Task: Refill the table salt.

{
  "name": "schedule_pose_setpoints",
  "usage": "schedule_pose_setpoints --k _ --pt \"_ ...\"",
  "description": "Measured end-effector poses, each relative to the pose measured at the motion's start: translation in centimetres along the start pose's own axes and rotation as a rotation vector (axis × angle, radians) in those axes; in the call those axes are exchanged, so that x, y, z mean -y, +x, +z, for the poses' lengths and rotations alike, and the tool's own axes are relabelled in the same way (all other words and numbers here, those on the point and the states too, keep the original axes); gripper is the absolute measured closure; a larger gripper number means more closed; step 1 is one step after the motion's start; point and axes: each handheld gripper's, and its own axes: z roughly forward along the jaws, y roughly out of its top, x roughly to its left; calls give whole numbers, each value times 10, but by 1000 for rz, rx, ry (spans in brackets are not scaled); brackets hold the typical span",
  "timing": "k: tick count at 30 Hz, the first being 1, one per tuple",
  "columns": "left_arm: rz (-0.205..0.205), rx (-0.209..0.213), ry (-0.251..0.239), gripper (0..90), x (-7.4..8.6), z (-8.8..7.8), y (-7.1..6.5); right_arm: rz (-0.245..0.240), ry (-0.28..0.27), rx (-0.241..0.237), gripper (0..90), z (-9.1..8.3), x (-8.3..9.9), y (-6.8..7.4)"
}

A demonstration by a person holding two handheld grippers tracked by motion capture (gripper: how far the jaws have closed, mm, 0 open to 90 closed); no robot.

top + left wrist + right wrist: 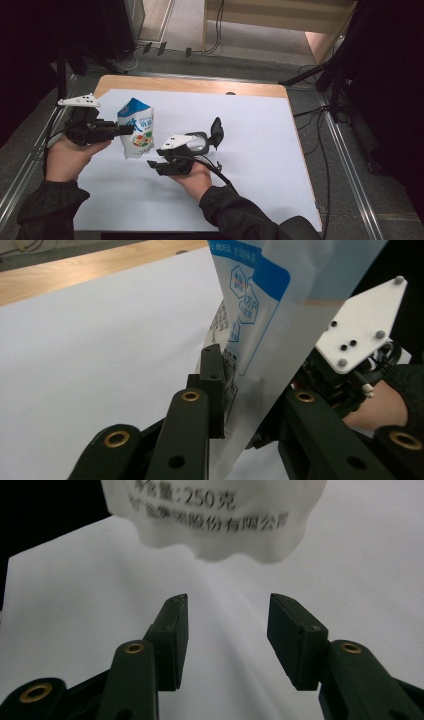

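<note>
The left gripper [125, 129] clamps the side of the bag [136, 129], one black pad [214, 385] pressed flat on the printed film and the other jaw behind the plastic, so that the bag hangs upright just above the white sheet [250, 150] near its left edge. The right gripper [227, 630] stands apart with nothing between its pads [175, 630]; in the right gripper view the bag's crimped lower seam [220, 550] floats just beyond and above the jaw tips. In the high view this gripper [160, 165] lies low over the sheet, just right of and below the bag. The step in hand appears to be a second grip on the bag's bottom end. To do it well, the left hold should stay firm and level while the right jaws rise squarely to the seam and close on the flat crimp rather than on the bulging body, which would slip or crush.
</note>
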Motion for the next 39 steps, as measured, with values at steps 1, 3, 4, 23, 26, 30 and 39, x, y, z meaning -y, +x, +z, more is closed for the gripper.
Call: schedule_pose_setpoints --k 1,3,4,23,26,30,39 --pt "3 3 5 803 0 1 -2 3 -7 1 536 0 0 0" --pt "11 16 10 803 -1 2 -6 10 -12 8 545 0 0 0" --pt "11 16 10 803 -1 2 -6 10 -12 8 545 0 0 0" --pt "21 64 35 806 0 12 -22 12 -39 39 543 2 1 3" --pt "22 66 40 805 1 14 -22 12 -36 46 543 2 3 4" --pt "23 72 42 806 0 15 -24 -4 -43 63 526 1 4 6" --pt "28 111 48 809 -4 22 -27 -25 -75 75 500 -7 11 13"
